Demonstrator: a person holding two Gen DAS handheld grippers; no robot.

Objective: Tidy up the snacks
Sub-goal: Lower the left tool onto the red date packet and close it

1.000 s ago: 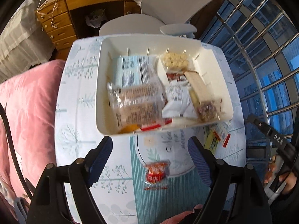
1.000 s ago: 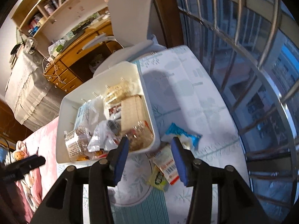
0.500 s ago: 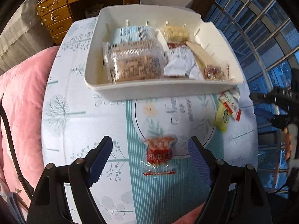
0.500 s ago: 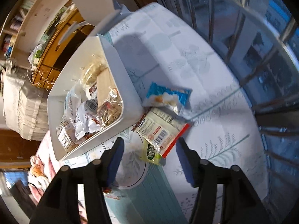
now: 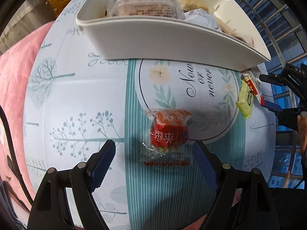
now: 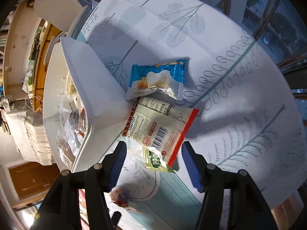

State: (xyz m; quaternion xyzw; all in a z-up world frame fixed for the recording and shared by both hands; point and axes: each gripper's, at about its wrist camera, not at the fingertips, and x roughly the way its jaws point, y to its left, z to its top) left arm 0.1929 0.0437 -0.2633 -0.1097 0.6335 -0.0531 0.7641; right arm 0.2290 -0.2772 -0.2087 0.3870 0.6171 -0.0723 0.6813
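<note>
A white bin (image 5: 172, 36) holding several wrapped snacks stands at the far side of the round table. A red snack packet (image 5: 168, 132) lies on the tablecloth just ahead of my open, empty left gripper (image 5: 153, 161). My right gripper (image 6: 153, 163) is open and empty, low over a small green packet (image 6: 155, 161) and a white-and-red packet (image 6: 161, 128). A blue packet (image 6: 159, 76) lies beyond them, beside the bin (image 6: 96, 95). The green packet (image 5: 246, 101) and the right gripper (image 5: 278, 94) also show at the right edge of the left wrist view.
The table wears a white and teal patterned cloth (image 5: 76, 95). A pink blanket (image 5: 13, 76) lies to the left. Window bars (image 6: 268, 9) run behind the table's right side. A white chair (image 6: 51, 3) and a wooden desk stand beyond the bin.
Both grippers have come down closer to the table. The left now sits just short of the red packet; the right now sits just short of the green and white-and-red packets. Both stay open.
</note>
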